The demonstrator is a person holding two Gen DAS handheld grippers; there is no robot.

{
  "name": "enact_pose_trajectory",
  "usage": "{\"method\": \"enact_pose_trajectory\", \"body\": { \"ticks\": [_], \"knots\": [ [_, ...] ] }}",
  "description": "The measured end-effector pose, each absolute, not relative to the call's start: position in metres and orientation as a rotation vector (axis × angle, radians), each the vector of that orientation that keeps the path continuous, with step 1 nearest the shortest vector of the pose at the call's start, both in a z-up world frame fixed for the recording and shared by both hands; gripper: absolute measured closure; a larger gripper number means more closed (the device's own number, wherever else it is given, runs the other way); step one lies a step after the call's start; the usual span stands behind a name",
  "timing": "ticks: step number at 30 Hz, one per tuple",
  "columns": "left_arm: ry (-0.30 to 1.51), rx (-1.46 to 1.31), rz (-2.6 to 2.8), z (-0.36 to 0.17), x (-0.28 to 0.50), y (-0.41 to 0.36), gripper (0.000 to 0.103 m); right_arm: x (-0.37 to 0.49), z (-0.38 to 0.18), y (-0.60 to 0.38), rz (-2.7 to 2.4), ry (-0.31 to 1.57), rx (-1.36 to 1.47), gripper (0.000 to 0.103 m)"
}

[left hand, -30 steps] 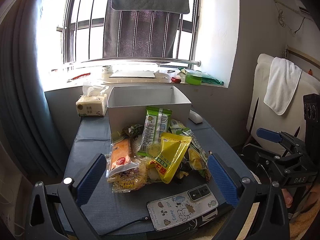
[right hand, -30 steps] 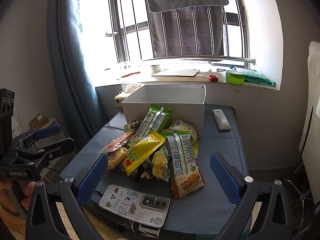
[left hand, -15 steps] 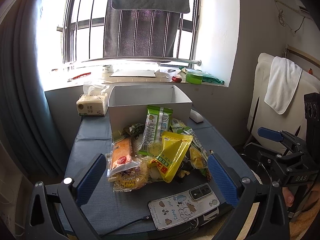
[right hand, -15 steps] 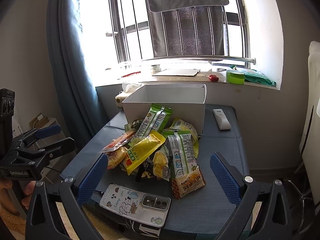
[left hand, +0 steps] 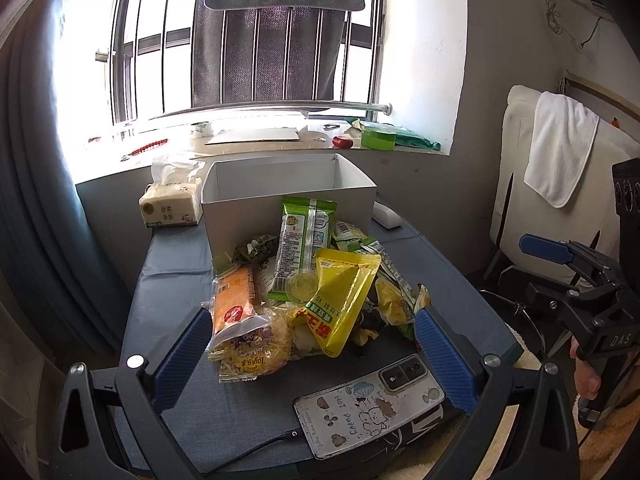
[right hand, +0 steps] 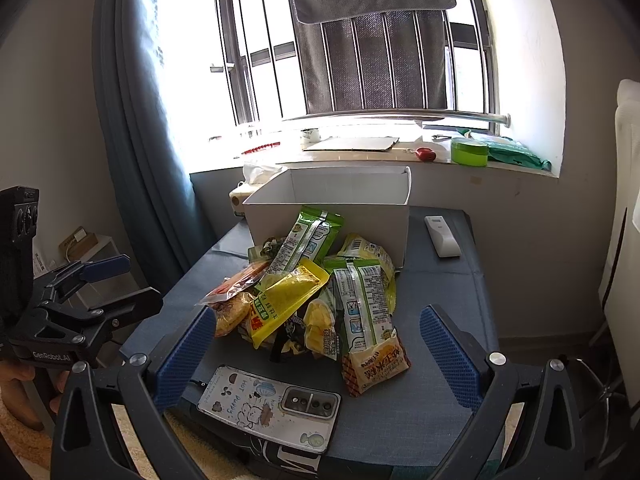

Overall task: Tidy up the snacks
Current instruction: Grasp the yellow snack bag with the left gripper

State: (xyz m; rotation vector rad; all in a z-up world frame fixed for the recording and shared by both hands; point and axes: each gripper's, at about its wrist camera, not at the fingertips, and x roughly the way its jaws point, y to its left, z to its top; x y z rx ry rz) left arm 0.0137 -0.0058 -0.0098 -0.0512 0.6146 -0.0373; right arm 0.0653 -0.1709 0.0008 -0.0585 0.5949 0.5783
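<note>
A: Where are the snacks?

B: The snack pile (left hand: 316,300) lies on the table (left hand: 172,276), heaped against the front wall of the white box (left hand: 288,188). A tall green packet (left hand: 304,248) leans on that wall. A yellow pouch (left hand: 340,300) lies in front of the green packet, away from the box, with an orange packet (left hand: 236,300) at its left resting on a yellow noodle bag (left hand: 252,352).

A: And on the other side of the pile?

B: In the right wrist view a green and white packet (right hand: 360,304) lies lengthwise, and an orange-checked bag (right hand: 376,364) sits at the pile's outer end, farthest from the box.

A: The tools?

B: The left tool (left hand: 316,360) hangs spread wide, holding nothing, on the side of the pile away from the box. The right tool (right hand: 316,356) is also spread wide and holding nothing, on that same side.

A: Anything else around the box?

B: A phone (left hand: 368,404) in a cartoon case lies between the pile and the table's edge, farthest from the box. A tissue pack (left hand: 172,208) stands just left of the box, and a white remote (right hand: 442,236) lies to the box's right.
</note>
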Motion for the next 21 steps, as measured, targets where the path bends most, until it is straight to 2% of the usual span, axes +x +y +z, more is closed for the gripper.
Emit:
{"method": "enact_pose_trajectory", "body": {
  "ticks": [17,19,20,21],
  "knots": [
    [0.836,0.254,-0.009,-0.113,0.131,-0.04,0.001,0.074,-0.014,-0.188,0.529,0.639,-0.023,0.0],
    [0.853,0.262,-0.013,-0.119,0.139,-0.039,0.012,0.076,-0.016,-0.19,0.522,0.645,-0.015,0.0],
    [0.859,0.259,-0.024,-0.121,0.142,-0.039,0.013,0.077,-0.017,-0.192,0.518,0.648,-0.012,0.0],
    [0.866,0.251,-0.032,-0.122,0.144,-0.038,0.021,0.078,-0.018,-0.193,0.514,0.651,-0.008,0.0]
  ]
}}
